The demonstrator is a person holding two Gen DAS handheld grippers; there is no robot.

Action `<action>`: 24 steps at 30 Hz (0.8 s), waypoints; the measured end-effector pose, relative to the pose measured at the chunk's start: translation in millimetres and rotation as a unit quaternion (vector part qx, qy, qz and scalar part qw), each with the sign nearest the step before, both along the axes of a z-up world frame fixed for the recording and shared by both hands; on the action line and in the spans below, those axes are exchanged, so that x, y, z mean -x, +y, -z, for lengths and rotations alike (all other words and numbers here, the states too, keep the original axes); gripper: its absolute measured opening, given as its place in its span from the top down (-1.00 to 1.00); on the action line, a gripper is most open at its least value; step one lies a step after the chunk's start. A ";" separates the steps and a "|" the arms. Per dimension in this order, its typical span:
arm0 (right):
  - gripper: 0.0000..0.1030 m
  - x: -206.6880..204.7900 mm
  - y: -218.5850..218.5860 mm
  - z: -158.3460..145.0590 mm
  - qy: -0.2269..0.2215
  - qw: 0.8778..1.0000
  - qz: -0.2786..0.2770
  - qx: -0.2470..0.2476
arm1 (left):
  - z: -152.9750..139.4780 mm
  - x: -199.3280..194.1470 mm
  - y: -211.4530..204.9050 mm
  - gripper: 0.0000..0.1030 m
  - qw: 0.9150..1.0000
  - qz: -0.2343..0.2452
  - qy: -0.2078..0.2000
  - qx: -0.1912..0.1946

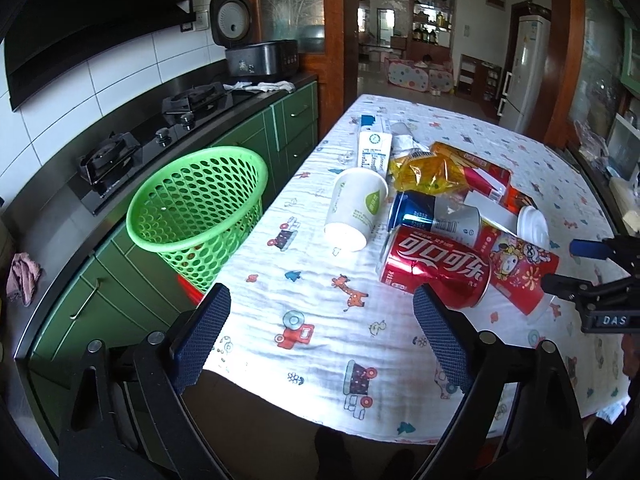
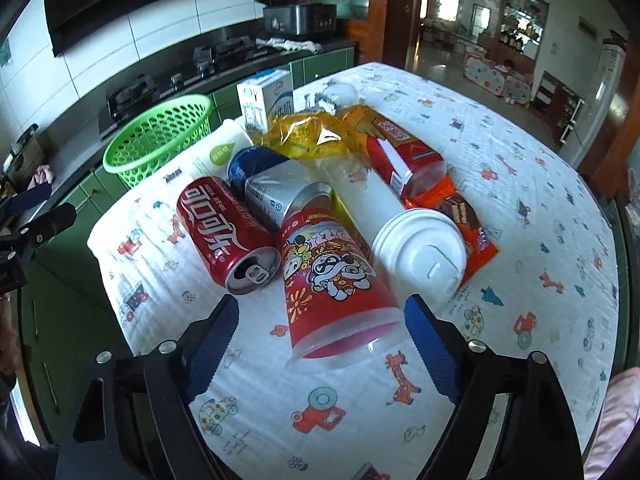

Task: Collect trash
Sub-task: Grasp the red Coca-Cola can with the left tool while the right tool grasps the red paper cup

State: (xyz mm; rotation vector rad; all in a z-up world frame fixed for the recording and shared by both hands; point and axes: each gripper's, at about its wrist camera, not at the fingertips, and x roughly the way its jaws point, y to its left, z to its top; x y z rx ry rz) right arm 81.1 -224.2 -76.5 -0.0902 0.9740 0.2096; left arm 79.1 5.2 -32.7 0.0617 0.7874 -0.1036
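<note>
— Both grippers spread wide, holding nothing? That's how I read it.

— Same. Left gripper [image 1: 322,308] hangs over the near edge of the table [image 1: 460,120], jaws apart, with bare printed tablecloth [image 1: 304,280] between them. Its right fingertip [image 1: 426,300] sits just in front of the red cola can [image 1: 434,270], which lies on its side.

— And the right gripper [image 2: 320,316]?

— Also apart, and the red cartoon-printed cup [image 2: 332,276] lies tipped over with its open mouth pointing between the fingers — not gripped. From the left wrist view the right gripper [image 1: 600,276] shows at the right edge of the pile.

— Where's the rest of the trash?

— Heaped mid-table. A white paper cup [image 1: 356,208] on its side, nearest the basket. A blue-and-silver can [image 1: 434,216] behind the cola can, touching it. A white lidded cup [image 2: 416,256] lying beside the red cup. Behind those, a crumpled yellow wrapper [image 1: 428,172], a red snack box [image 2: 400,160], an orange snack packet [image 2: 460,220] and a milk carton [image 2: 266,100].

— The basket?

— Green perforated basket [image 1: 200,208] stands off the table's left edge, in front of the green cabinets [image 1: 288,128], below the gas stove [image 1: 160,136]. I can't make out anything inside it.
</note>
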 end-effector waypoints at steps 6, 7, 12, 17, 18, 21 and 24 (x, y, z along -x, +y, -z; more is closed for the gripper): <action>-0.52 -22.0 9.3 12.1 0.024 0.998 -0.031 0.039 | 7.8 -8.1 -5.5 -0.73 1.000 0.021 0.018 0.013; -0.51 -26.4 12.0 15.4 0.031 0.997 -0.040 0.051 | 8.7 -9.4 -6.9 -0.73 0.999 0.025 0.022 0.017; -0.37 -39.2 22.9 26.9 0.054 0.992 -0.076 0.090 | 12.7 -17.1 -16.5 -0.73 0.998 0.033 0.035 0.028; -0.24 -42.0 18.6 31.9 0.062 0.989 -0.084 0.104 | 15.7 -23.4 -30.5 -0.67 0.997 0.059 0.035 0.030; -0.24 -41.6 16.5 31.2 0.066 0.990 -0.082 0.098 | 16.0 -24.1 -34.0 -0.67 0.997 0.071 0.030 0.022; -0.23 -38.2 7.6 30.2 0.076 0.991 -0.077 0.078 | 17.3 -25.3 -45.7 -0.67 0.990 0.137 0.012 -0.006; -0.23 -32.0 -0.7 29.6 0.086 0.992 -0.073 0.060 | 17.2 -26.8 -57.4 -0.67 0.973 0.230 0.009 -0.025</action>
